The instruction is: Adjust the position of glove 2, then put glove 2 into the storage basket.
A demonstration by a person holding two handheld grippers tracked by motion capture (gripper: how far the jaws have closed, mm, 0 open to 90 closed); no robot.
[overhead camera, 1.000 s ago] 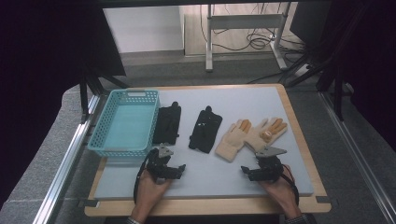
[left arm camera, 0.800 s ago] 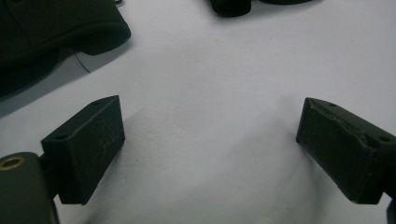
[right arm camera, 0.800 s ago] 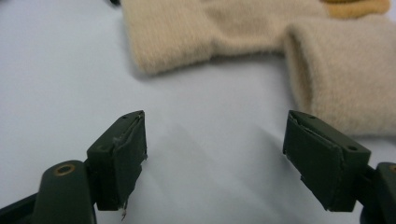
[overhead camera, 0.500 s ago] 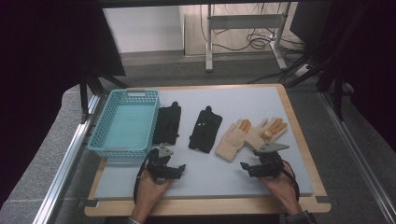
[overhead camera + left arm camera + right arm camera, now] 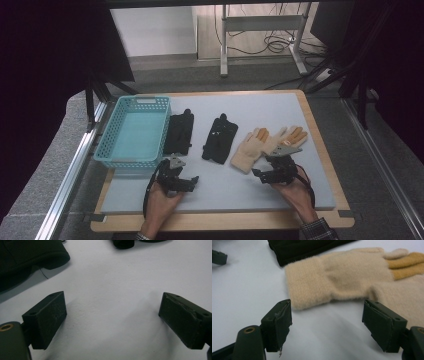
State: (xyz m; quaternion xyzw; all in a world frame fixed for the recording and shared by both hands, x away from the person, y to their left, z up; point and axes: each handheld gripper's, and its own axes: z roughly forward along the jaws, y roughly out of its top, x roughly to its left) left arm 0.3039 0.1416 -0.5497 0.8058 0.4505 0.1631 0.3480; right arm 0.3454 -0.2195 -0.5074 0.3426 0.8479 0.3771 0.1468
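Two black gloves (image 5: 180, 132) (image 5: 220, 139) and a pair of beige gloves with orange fingertips (image 5: 250, 150) (image 5: 287, 139) lie in a row on the grey mat (image 5: 260, 107). My left gripper (image 5: 191, 181) rests open on the mat near the front, below the black gloves. In the left gripper view its jaws (image 5: 113, 305) stand wide over bare mat, a black glove (image 5: 30, 257) ahead at left. My right gripper (image 5: 259, 175) is open just in front of the beige gloves. In the right gripper view the jaws (image 5: 328, 311) face a beige cuff (image 5: 312, 285), apart from it.
A teal mesh basket (image 5: 132, 130) with nothing in it stands at the mat's left side, beside the first black glove. The mat lies on a wooden board (image 5: 320, 150) with a raised rim. The floor lies beyond the table's far edge.
My right gripper has crept slightly left and forward, toward the beige cuff. The left gripper has hardly moved. The gloves lie as before.
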